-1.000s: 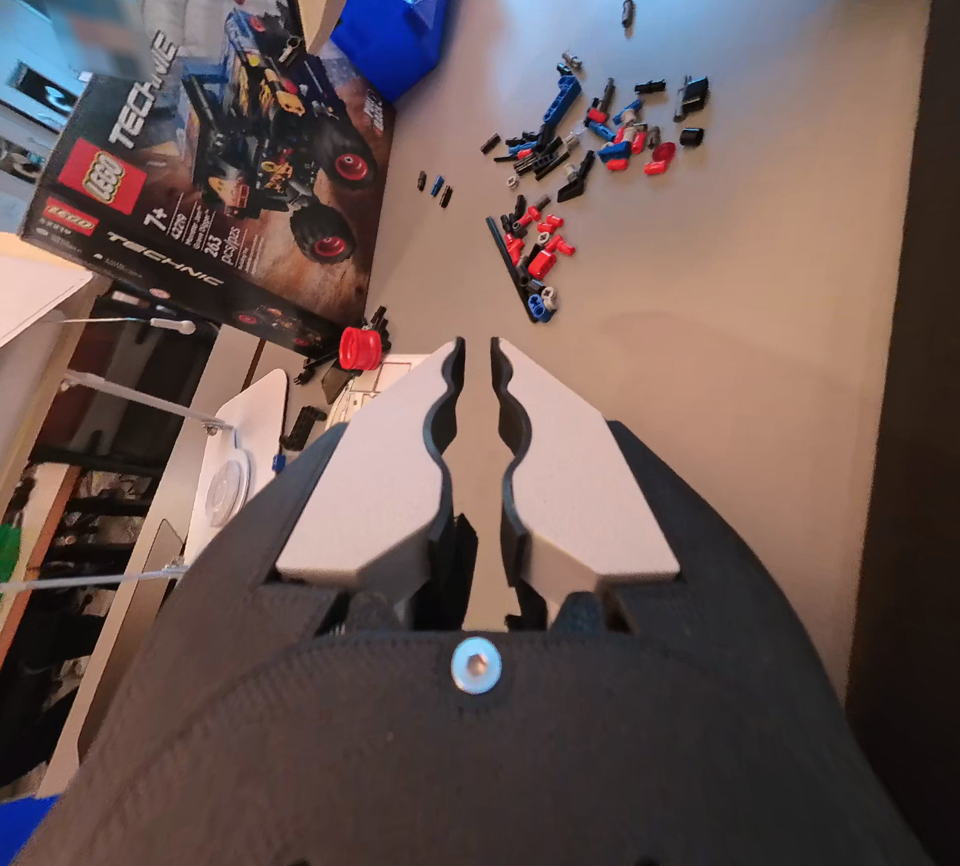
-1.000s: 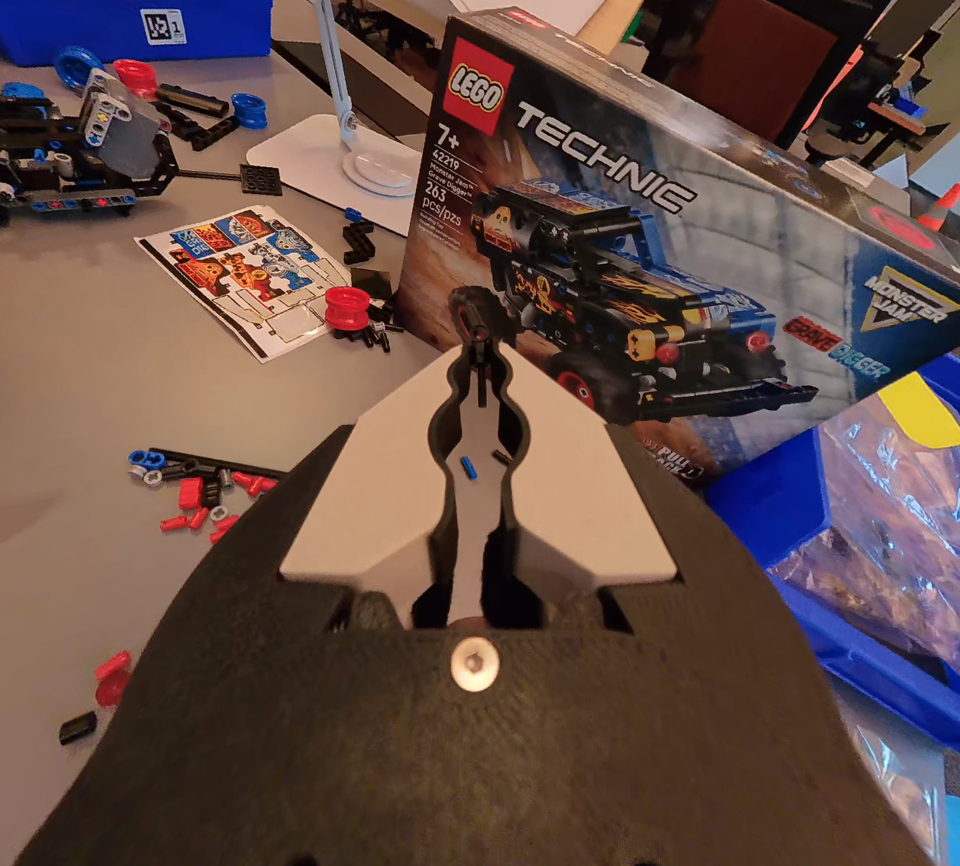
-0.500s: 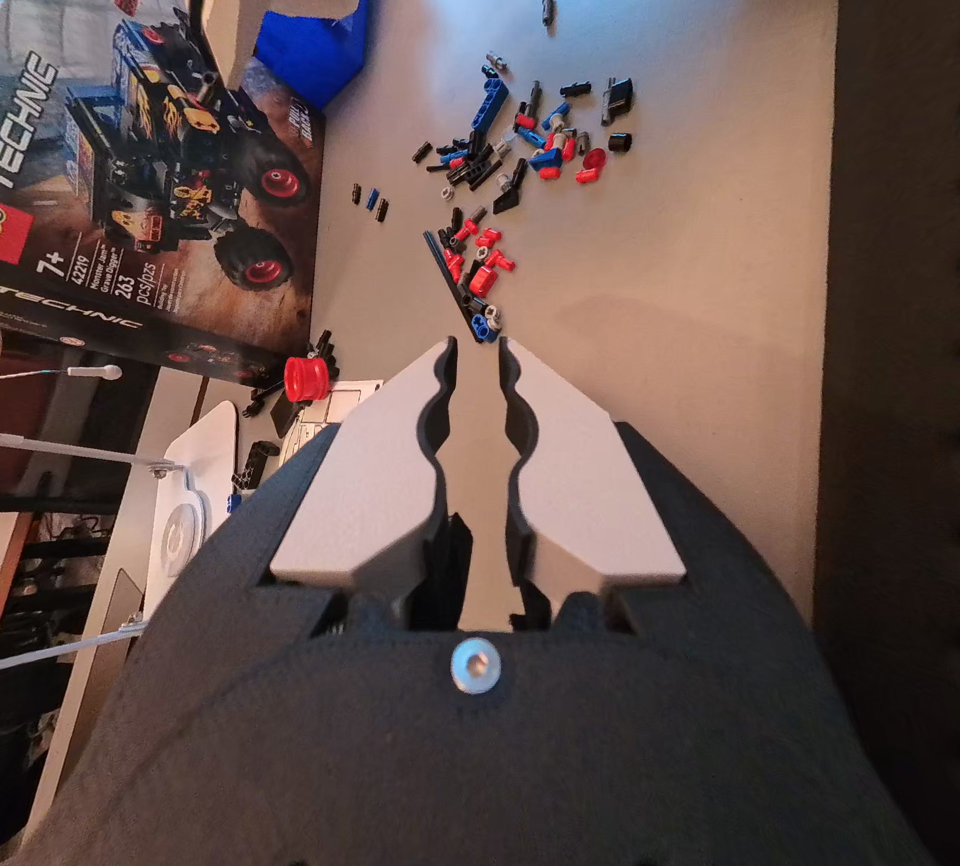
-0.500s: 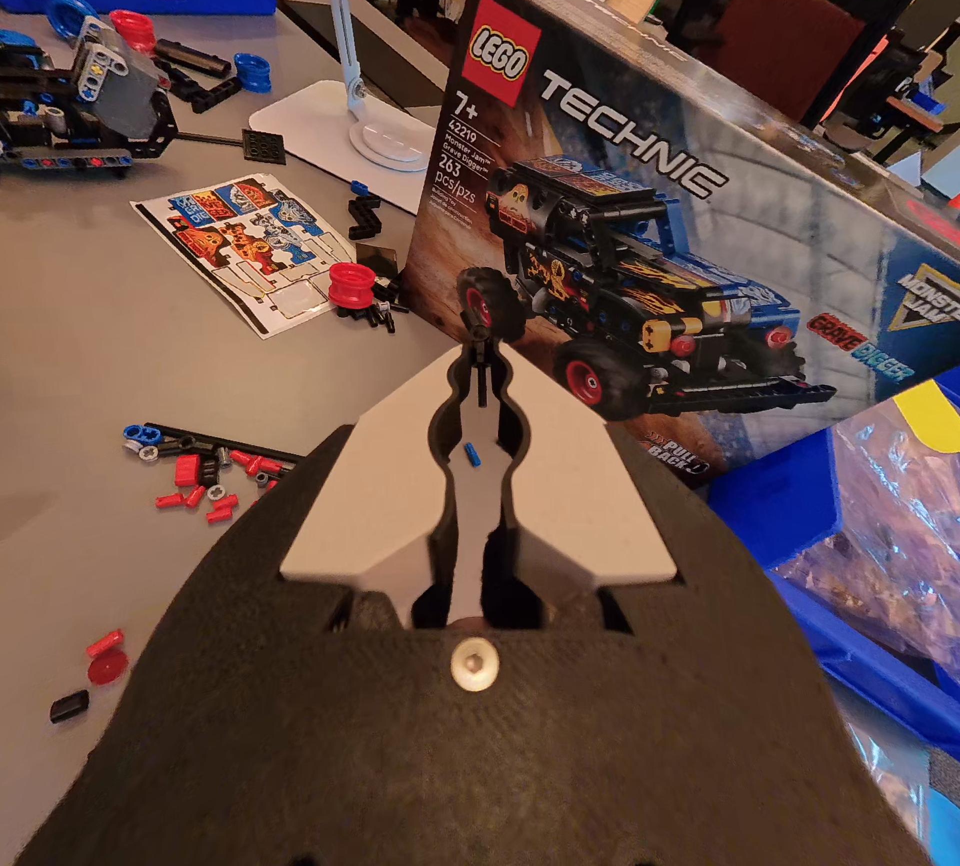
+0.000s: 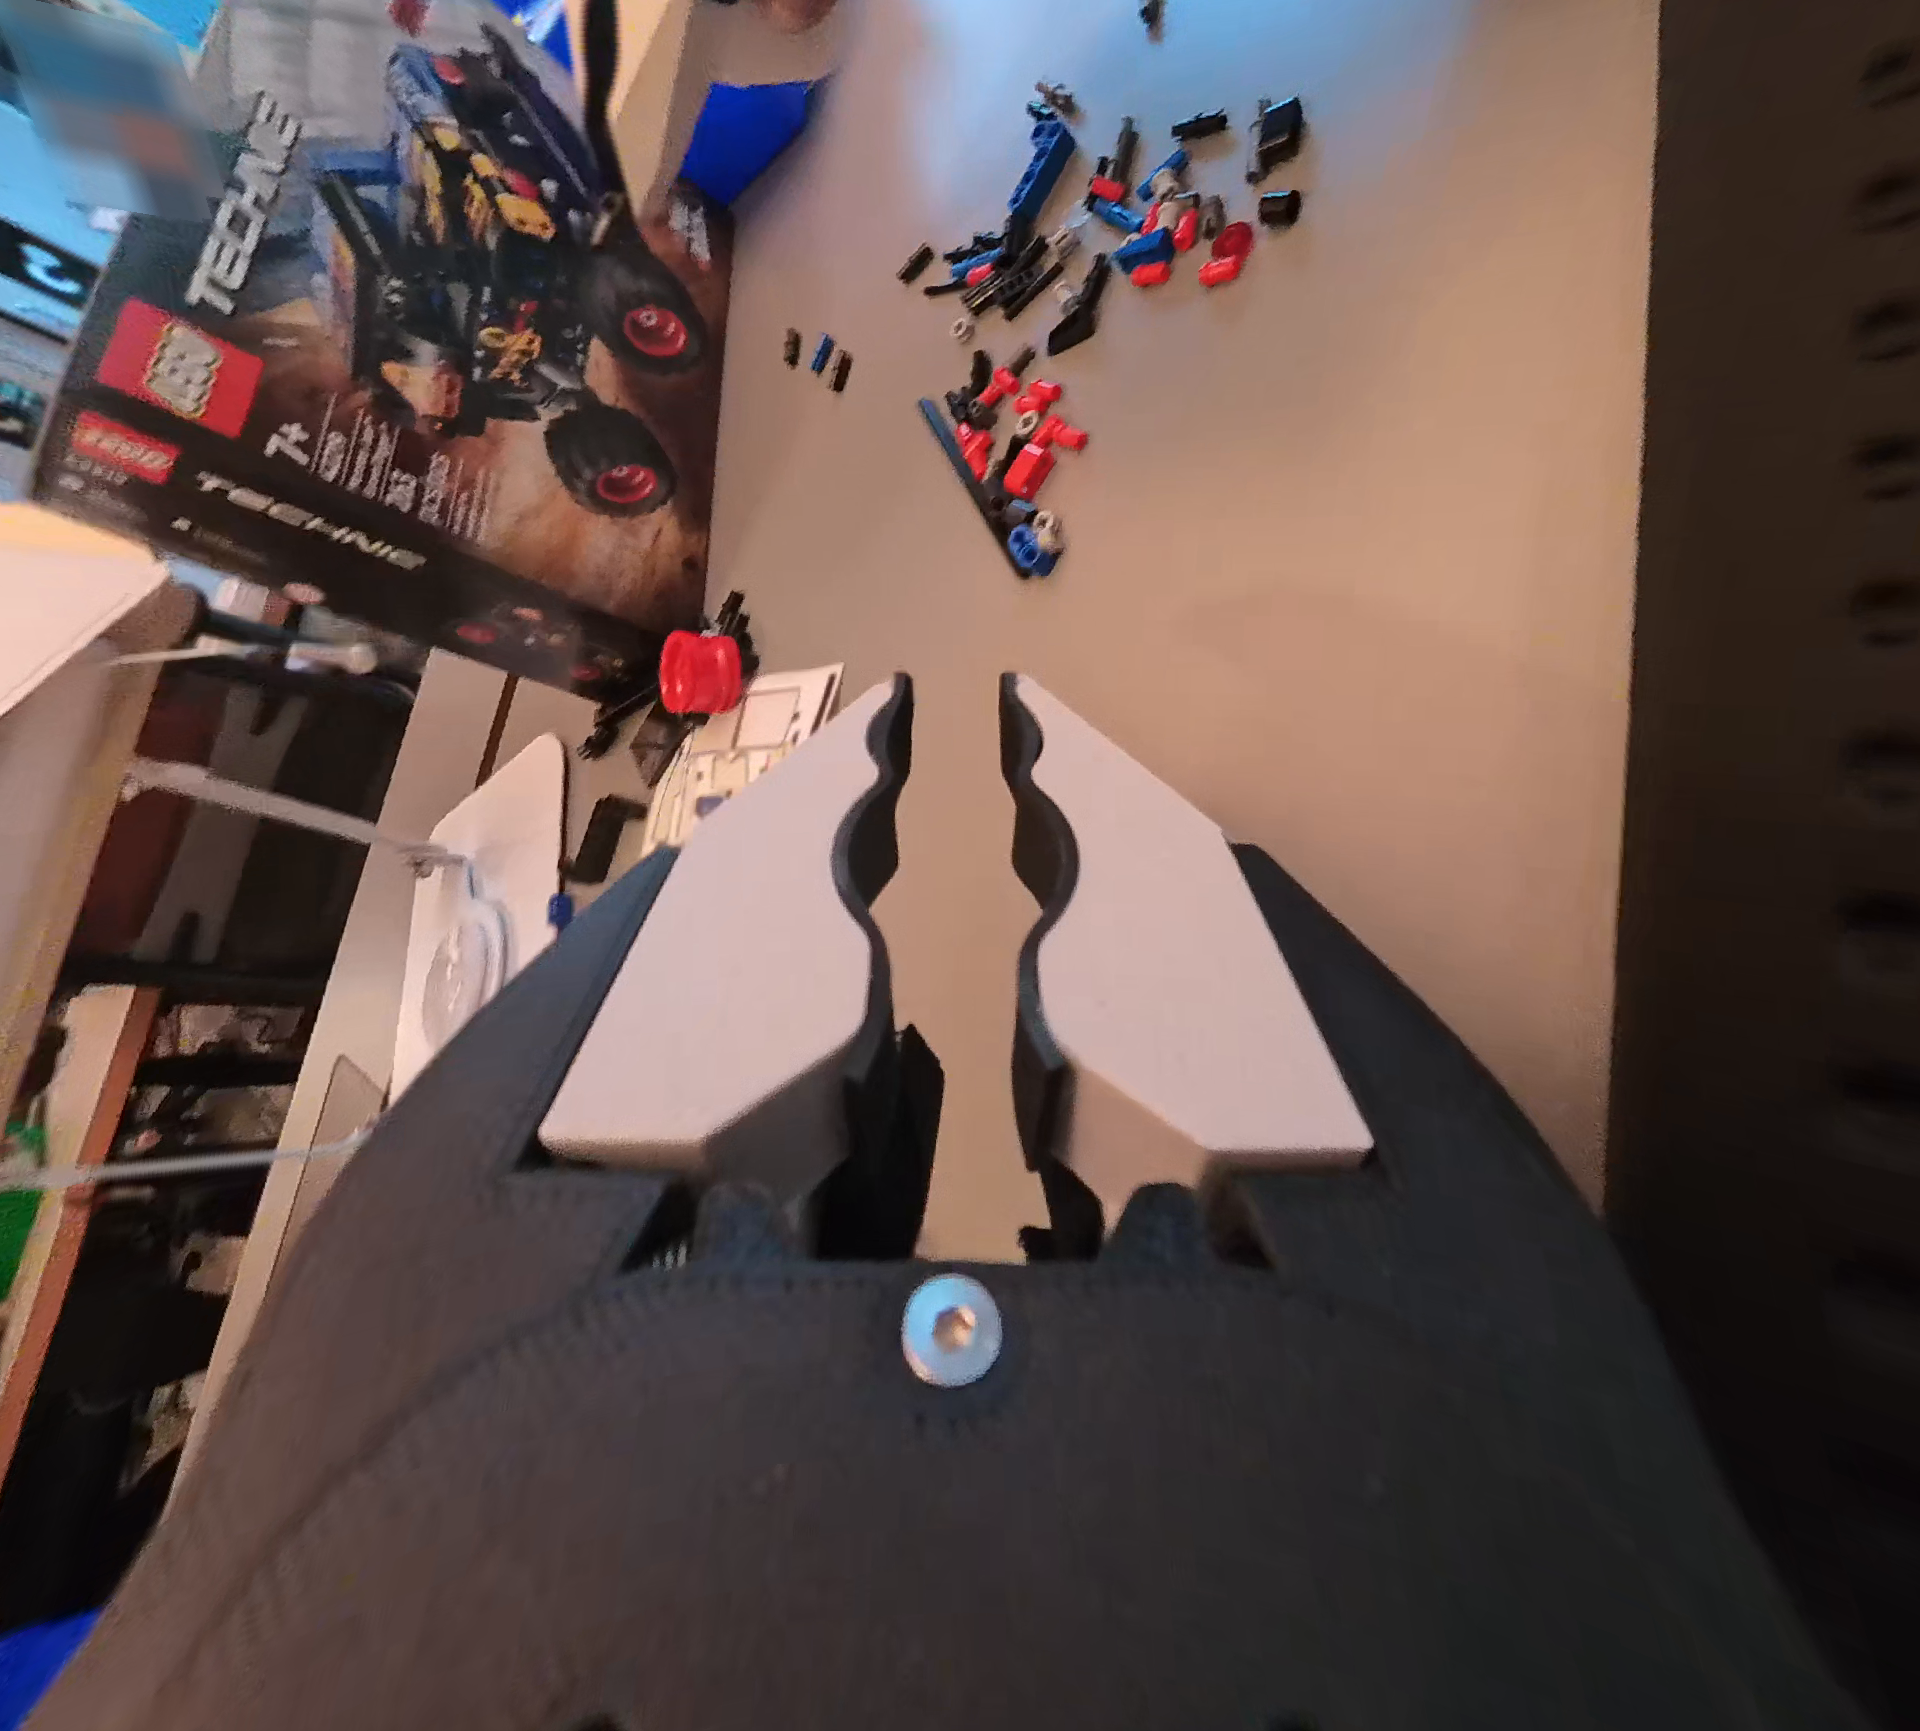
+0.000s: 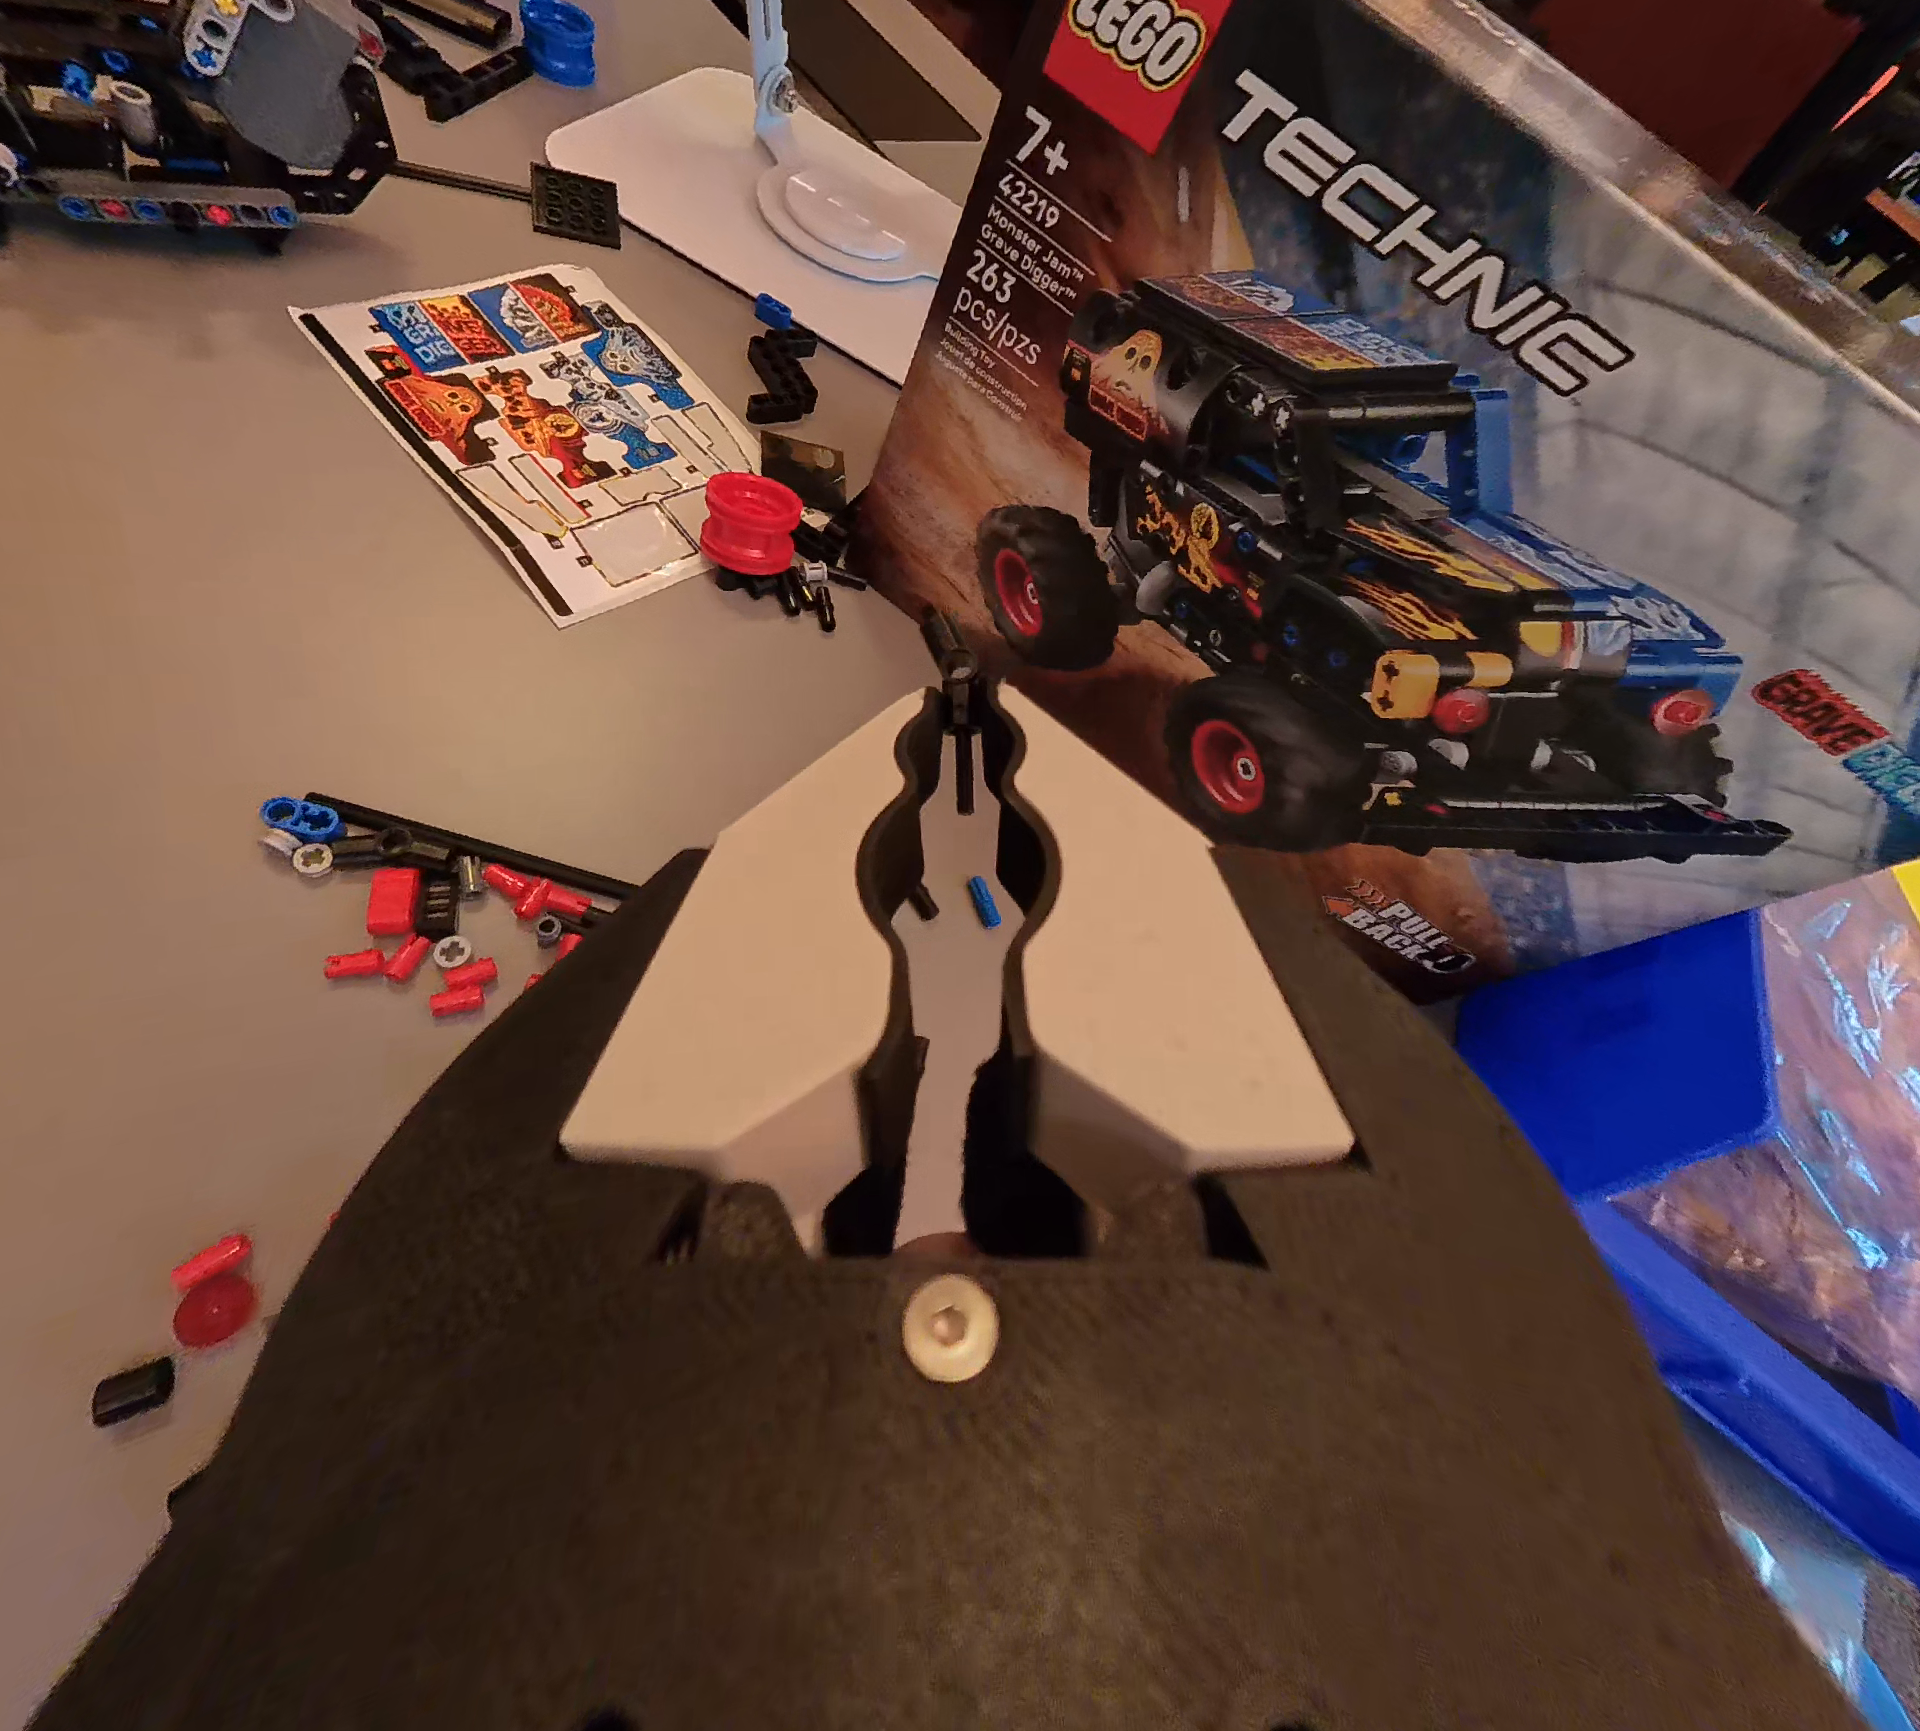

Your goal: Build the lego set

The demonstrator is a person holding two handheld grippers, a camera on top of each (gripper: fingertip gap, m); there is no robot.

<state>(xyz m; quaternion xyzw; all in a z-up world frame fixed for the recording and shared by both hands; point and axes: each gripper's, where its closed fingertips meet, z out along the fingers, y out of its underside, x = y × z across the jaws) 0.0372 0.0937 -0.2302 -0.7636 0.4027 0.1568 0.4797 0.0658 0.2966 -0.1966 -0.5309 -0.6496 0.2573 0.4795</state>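
My right gripper (image 6: 961, 699) is shut on a small black pin piece (image 6: 954, 663) that sticks out past its tips, held above the table in front of the set's box (image 6: 1351, 434). It also shows at the top of the left wrist view (image 5: 623, 19), beside the box (image 5: 416, 331). My left gripper (image 5: 954, 694) is open by a narrow gap and empty, above the grey table. Loose red, blue and black pieces (image 5: 1039, 279) lie ahead of it; they also show in the right wrist view (image 6: 416, 902). A partly built chassis (image 6: 187, 102) sits far left.
A sticker sheet (image 6: 520, 424) and a red wheel hub (image 6: 750, 523) lie by the box's corner. A white lamp base (image 6: 727, 164) stands behind them. A blue bin (image 6: 1662, 1058) with plastic bags is at the right. The table's dark edge (image 5: 1766, 746) runs along the right. One gripper's finger ends stand about 20 centimeters off the other's. The red wheel hub (image 6: 750, 523) is about 15 centimeters from my right fingertips.
My right gripper has moved forward and down toward the box, still holding the black pin. My left gripper's jaws have opened a little and its view has swung.
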